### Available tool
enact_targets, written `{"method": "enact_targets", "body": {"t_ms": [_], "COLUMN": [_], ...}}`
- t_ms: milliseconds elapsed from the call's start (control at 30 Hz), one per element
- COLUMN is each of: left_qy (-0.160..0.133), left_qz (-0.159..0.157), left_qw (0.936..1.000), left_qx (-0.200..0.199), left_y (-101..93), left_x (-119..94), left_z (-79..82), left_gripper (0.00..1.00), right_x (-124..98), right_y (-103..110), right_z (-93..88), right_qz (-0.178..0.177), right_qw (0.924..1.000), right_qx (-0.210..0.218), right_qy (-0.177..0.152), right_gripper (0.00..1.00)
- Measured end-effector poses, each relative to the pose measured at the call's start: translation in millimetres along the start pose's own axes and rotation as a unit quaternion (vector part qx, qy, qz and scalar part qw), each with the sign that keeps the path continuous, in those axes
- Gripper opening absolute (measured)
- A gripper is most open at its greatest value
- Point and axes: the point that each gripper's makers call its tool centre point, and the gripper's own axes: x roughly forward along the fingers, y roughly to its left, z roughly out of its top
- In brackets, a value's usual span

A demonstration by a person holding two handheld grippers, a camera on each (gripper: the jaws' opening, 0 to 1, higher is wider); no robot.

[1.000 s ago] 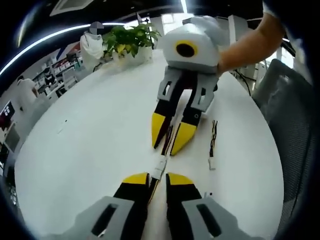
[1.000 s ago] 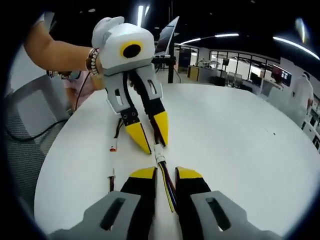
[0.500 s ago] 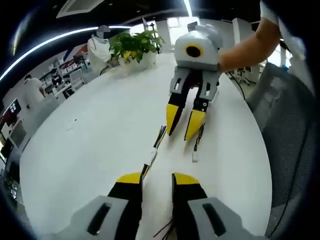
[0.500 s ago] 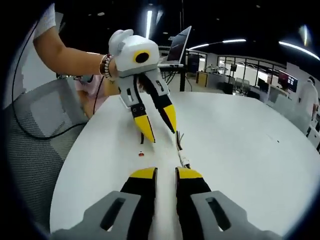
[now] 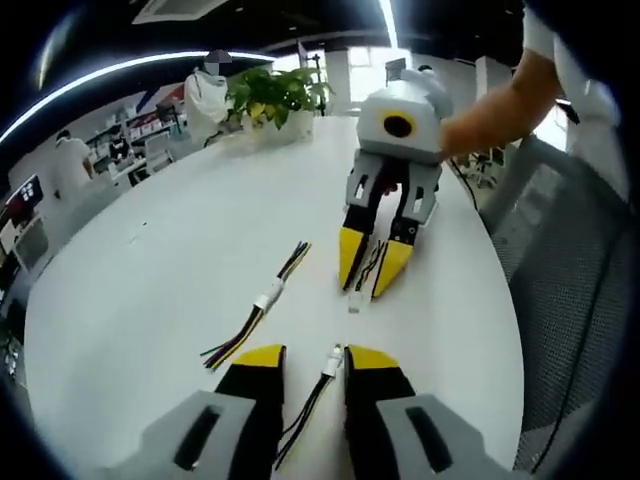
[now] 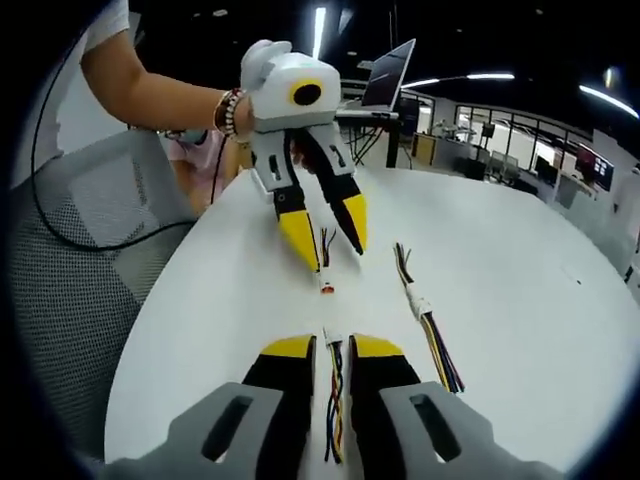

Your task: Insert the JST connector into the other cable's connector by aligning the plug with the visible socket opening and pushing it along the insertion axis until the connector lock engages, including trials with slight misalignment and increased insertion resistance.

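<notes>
A loose cable with a white connector [image 5: 331,362] lies between the jaws of my left gripper [image 5: 316,357], which stand apart, open. Across from it, my right gripper [image 5: 371,266] points back at me with a second cable's white plug [image 5: 355,300] sticking out past its tips. In the right gripper view, that plug [image 6: 332,340] sits between the narrow jaws of my right gripper [image 6: 332,347], which looks shut on the wires. The left gripper [image 6: 327,233] straddles the other connector [image 6: 327,288]. The two connectors face each other, apart.
A joined pair of cables [image 5: 268,297] lies on the round white table [image 5: 160,260], seen again as the joined cables [image 6: 418,300] beside my right gripper. A potted plant [image 5: 275,95] stands at the far edge. Mesh chairs [image 6: 70,260] flank the table. A person's arm [image 5: 495,100] holds the right gripper.
The joined cables have been let go and now lie off to the side. Both grippers have shifted sideways onto a fresh pair of cables. The left jaws are wider than a second ago.
</notes>
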Motion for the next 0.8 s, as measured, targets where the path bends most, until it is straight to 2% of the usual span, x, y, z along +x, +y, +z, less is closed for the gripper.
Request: {"method": "enact_targets", "body": {"t_ms": [133, 267, 500, 800], "left_qy": [-0.002, -0.001, 0.006, -0.001], "left_qz": [-0.013, -0.017, -0.025, -0.027], "left_qw": [0.9999, 0.9998, 0.9996, 0.9996], "left_qx": [0.004, 0.008, 0.009, 0.004], "left_y": [-5.9, -8.5, -13.4, -15.3], "left_x": [3, 4, 9, 12], "left_z": [-1.2, -3.0, -7.3, -4.0], "left_gripper": [0.15, 0.09, 0.06, 0.02], "right_x": [0, 1, 2, 2], "right_y": [0, 0, 0, -3], "right_z": [-0.5, -1.8, -2.5, -1.8], "right_qz": [-0.001, -0.003, -0.003, -0.014], "right_qw": [1.0000, 1.0000, 1.0000, 0.9998], "right_qx": [0.002, 0.000, 0.001, 0.000], "right_qy": [-0.001, 0.001, -0.006, -0.013], "right_gripper": [0.07, 0.07, 0.05, 0.05]}}
